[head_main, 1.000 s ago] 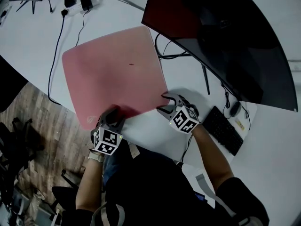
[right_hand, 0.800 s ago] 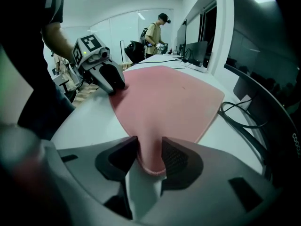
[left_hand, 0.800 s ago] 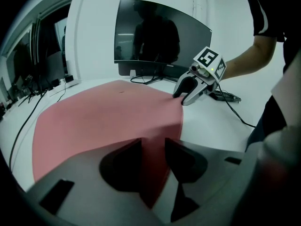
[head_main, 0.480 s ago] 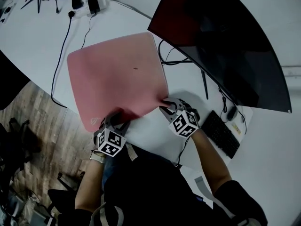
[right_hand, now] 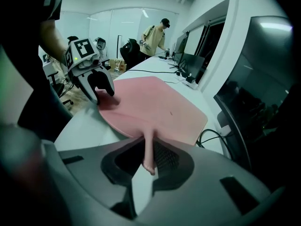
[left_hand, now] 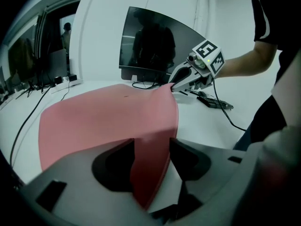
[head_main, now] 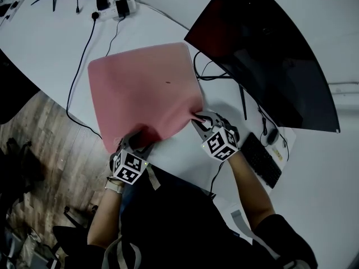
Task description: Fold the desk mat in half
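Note:
The pink desk mat [head_main: 146, 88] lies on the white table [head_main: 45, 43], its near edge by both grippers. My right gripper [head_main: 199, 119] is shut on the mat's near right corner, which stands pinched as a thin edge [right_hand: 149, 149] and is raised off the table; its jaws have just been closing. My left gripper [head_main: 140, 139] is at the near left corner. Its jaws have just been opening and stand wide, with the mat's corner [left_hand: 150, 154] between them. The right gripper [left_hand: 183, 81] shows holding up the far corner in the left gripper view.
A large dark curved monitor [head_main: 263, 55] stands right of the mat, with cables [head_main: 216, 72] at its foot. A keyboard [head_main: 263, 161] and mouse [head_main: 268, 138] lie right of my right hand. A power strip [head_main: 112, 4] and a black cable [head_main: 78, 66] lie at the far left. A person [right_hand: 155, 34] stands far back.
The right gripper's jaws have closed on the mat's near right corner and raised it. The left gripper's jaws have spread wider at the near left corner.

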Motion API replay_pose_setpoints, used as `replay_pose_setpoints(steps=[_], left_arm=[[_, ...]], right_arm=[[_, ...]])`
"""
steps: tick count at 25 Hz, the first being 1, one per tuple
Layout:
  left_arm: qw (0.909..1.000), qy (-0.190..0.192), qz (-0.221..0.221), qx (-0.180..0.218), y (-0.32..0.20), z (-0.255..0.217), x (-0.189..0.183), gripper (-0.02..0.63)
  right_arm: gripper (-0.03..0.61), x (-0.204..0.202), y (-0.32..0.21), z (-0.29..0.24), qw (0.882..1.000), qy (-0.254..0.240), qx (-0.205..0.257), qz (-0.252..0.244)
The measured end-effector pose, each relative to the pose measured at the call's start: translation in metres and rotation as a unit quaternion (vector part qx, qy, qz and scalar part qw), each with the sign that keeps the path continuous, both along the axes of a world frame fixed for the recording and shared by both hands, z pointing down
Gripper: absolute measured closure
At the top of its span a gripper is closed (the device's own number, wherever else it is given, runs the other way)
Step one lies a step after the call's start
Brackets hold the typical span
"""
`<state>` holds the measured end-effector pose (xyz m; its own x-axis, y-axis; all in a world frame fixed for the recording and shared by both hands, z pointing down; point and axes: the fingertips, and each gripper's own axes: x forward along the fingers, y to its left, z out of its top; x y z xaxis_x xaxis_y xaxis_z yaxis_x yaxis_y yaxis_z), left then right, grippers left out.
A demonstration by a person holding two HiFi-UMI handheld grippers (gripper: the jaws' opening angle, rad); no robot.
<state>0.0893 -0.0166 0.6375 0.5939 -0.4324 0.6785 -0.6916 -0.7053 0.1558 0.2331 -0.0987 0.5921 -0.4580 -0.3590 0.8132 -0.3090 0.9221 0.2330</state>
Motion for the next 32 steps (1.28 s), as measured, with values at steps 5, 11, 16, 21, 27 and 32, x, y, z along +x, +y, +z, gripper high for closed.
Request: replay_pose_setpoints(steps=[5,11,16,21,27,32], left_arm=[[0.9998,0.012,-0.015,0.000,-0.003,-0.009,-0.024,0.391],[0.9991,0.022,-0.036,0.007,-0.011,-0.021,-0.055,0.391],[0.9987,0.023,-0.044,0.013,-0.013,-0.031,-0.081,0.391],[0.9979,0.028,-0.055,0.018,-0.016,-0.037,-0.110,0.401],[0.9967,0.037,-0.069,0.021,-0.017,-0.043,-0.143,0.430],[0.9949,0.043,-0.087,0.029,-0.020,-0.046,-0.174,0.533]], right_arm=[[0.517,-0.015,-0.010,-0.015,1.000,0.006,0.022,0.002],[0.519,-0.038,-0.023,-0.026,0.999,0.012,0.033,0.006],[0.520,-0.061,-0.035,-0.037,0.999,0.015,0.045,0.005],[0.518,-0.084,-0.047,-0.046,0.998,0.022,0.057,0.001],[0.518,-0.109,-0.065,-0.052,0.998,0.033,0.062,-0.002],[0.518,-0.135,-0.080,-0.050,0.997,0.046,0.064,-0.005]])
